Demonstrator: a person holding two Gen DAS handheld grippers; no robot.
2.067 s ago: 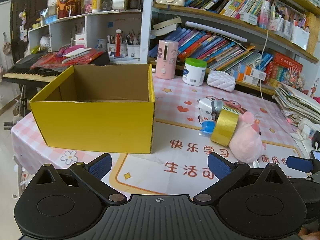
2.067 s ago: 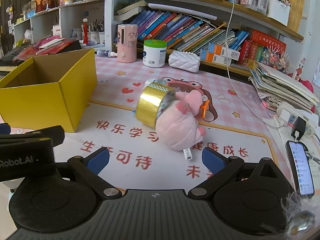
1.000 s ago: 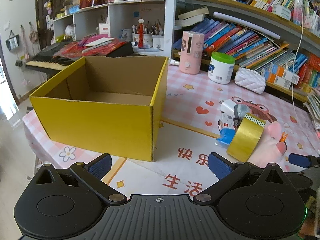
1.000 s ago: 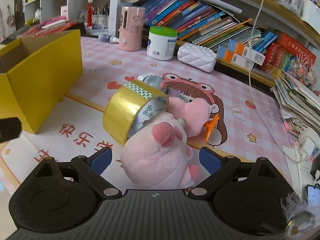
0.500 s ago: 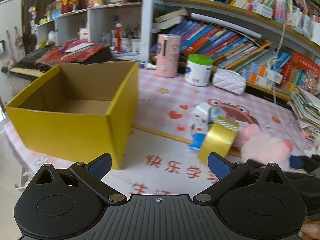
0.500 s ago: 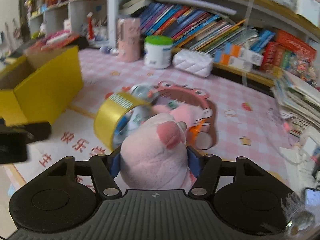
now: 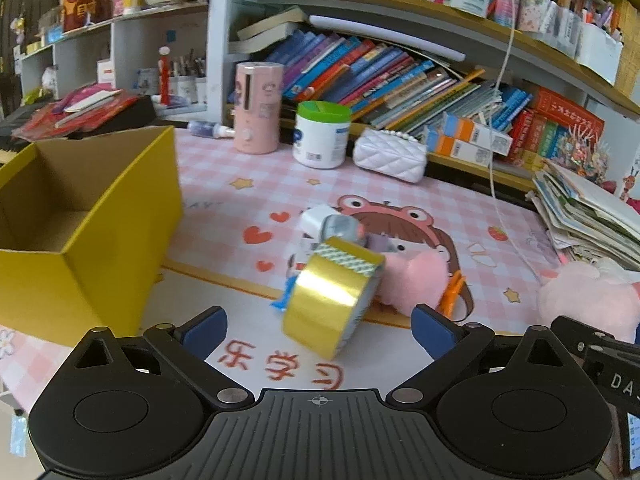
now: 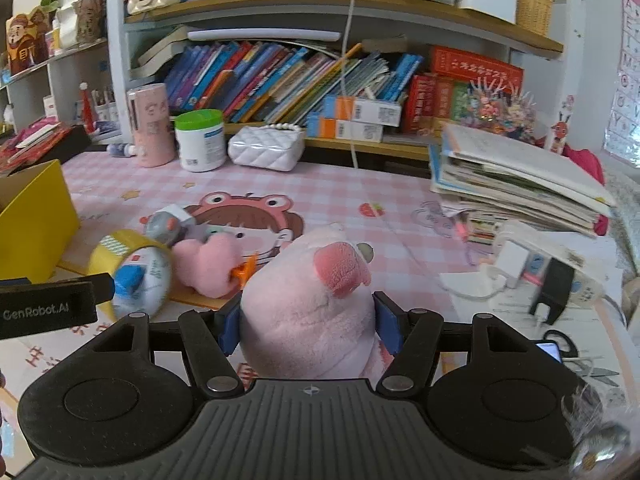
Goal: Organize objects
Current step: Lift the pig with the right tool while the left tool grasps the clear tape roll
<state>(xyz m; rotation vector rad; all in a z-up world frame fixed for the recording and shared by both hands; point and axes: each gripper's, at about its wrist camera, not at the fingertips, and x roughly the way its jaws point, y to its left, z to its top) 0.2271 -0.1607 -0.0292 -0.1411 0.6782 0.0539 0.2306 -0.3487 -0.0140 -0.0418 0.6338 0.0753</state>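
Note:
My right gripper (image 8: 308, 326) is shut on a pink plush pig (image 8: 308, 304) and holds it above the table; the pig also shows at the right of the left wrist view (image 7: 584, 300). My left gripper (image 7: 320, 326) is open, and a gold tape roll (image 7: 330, 298) stands on edge between and just beyond its fingertips. Behind the roll lie a second pink plush (image 7: 412, 280), an orange clip (image 7: 450, 294), and small grey and white items (image 7: 332, 226). The open yellow cardboard box (image 7: 80, 236) stands at the left.
A pink canister (image 7: 256, 108), a green-lidded white jar (image 7: 320, 136) and a white quilted purse (image 7: 390, 156) stand along the bookshelf. A stack of books (image 8: 516, 184), a charger (image 8: 516, 264), a phone and scissors (image 8: 568, 350) lie at the right.
My right gripper closed on the pink pig and lifted it off the table to the right. My left gripper moved toward the gold tape roll.

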